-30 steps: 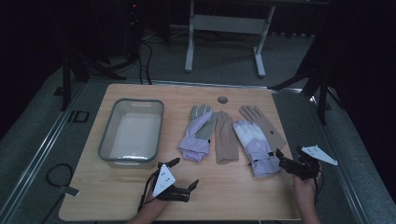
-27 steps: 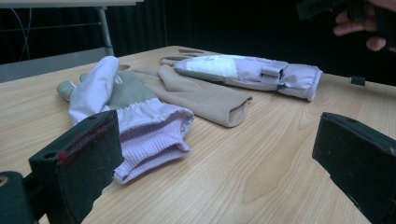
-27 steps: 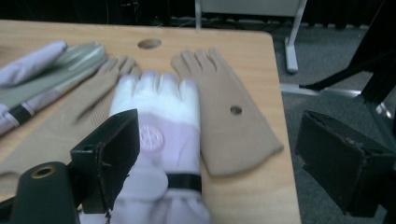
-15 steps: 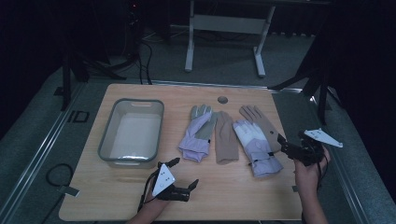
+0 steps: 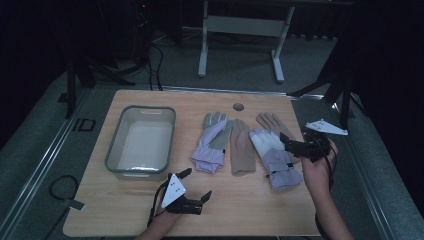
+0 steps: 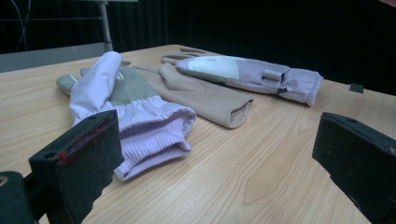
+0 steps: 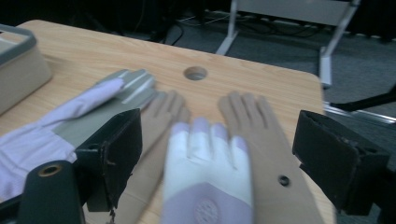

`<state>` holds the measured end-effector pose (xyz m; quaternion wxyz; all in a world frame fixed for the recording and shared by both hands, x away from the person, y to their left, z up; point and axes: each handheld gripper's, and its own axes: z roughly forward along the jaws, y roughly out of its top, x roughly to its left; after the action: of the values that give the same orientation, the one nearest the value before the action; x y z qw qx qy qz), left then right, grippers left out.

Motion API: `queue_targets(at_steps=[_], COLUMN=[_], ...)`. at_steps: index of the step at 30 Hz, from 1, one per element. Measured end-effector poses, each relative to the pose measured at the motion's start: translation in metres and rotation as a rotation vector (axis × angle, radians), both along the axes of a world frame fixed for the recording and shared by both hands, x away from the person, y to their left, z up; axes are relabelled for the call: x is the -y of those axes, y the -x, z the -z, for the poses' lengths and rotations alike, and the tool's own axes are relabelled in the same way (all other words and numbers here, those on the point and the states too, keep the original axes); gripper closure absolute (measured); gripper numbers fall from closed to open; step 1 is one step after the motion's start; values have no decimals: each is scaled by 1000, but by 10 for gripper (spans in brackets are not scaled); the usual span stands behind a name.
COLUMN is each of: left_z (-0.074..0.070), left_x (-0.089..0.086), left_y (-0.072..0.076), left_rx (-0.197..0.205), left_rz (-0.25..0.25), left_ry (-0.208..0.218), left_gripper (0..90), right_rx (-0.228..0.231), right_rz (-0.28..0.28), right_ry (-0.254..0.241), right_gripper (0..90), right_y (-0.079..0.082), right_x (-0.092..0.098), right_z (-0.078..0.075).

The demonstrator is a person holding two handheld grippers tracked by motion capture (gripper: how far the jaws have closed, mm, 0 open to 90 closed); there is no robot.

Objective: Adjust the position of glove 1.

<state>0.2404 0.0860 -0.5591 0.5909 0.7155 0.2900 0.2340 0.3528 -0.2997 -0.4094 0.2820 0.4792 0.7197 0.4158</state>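
A lavender fabric glove with a white palm patch lies flat near the bench's right edge, fingers toward the far edge, overlapping a tan knit glove. Its strapped cuff points to the near edge.

The right gripper has risen and moved from the near right of the table, beside the cuff of the right lilac glove, to a spot farther off, over that glove's fingers and the tan glove under it. Its jaws stand wide apart and now point left across the gloves. The hand behind it has come farther onto the table with it.
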Motion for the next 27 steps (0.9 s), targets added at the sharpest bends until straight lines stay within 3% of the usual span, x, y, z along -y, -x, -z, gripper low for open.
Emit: queue_targets(at_steps=[4,13,18,27], left_z=[0,0,0,0], left_x=[2,2,2,1], left_y=[2,2,2,1], left_rx=[23,18,14,8], left_rz=[6,5,5,0], left_ry=[-23,-18,-17,-13], left_gripper=[16,16,16,16], right_rx=[-20,-58,-74,-148], right_rz=[-37,-127,-133,-139], right_ry=[-26,-78,-81,-58], right_gripper=[130,130,129,127], right_y=[-12,-31,-43,-68], right_x=[-25,-75,-100,-147], right_z=[-4,0,6,30])
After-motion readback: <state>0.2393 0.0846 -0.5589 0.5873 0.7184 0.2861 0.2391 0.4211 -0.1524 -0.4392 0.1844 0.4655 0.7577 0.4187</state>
